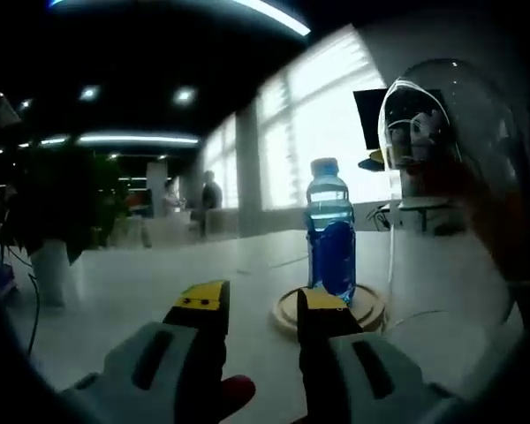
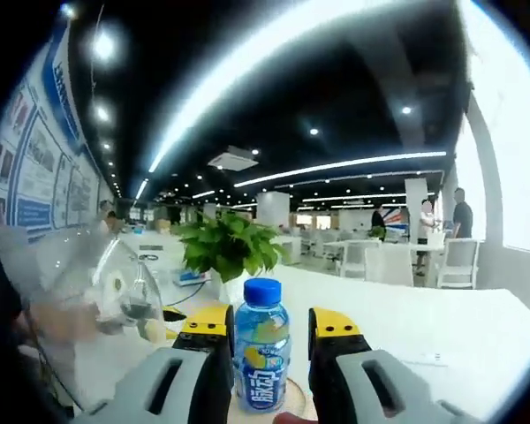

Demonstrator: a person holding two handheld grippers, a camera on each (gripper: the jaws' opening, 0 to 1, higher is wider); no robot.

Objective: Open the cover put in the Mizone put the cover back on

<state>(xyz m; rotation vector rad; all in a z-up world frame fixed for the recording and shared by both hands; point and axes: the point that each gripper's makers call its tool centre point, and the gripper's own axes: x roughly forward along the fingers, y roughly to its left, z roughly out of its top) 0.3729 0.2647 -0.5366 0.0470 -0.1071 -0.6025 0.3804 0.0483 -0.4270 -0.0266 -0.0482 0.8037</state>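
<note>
- Mizone bottle (image 2: 261,353) stands upright on the round wooden base (image 1: 287,311) on the white table (image 1: 124,291), so the bottle is in place and the cover is yet to go back on
- Right gripper (image 2: 267,325) has its yellow-tipped jaws either side of the bottle, close to it; whether they press on it or just flank it, I can't tell
- Left gripper (image 1: 261,300) sits with jaws apart and nothing between them, just short of the base
- Clear dome cover (image 1: 442,177) is lifted off to the side of the base, held in a blurred hand (image 1: 503,221)
- Risk: the dome's rim could clip the tall bottle's cap on the way down and tip it off the base
- Risk: a right gripper near the bottle blocks the dome's path
- Bottle looks blue-labelled, blue-capped, clear up top
</note>
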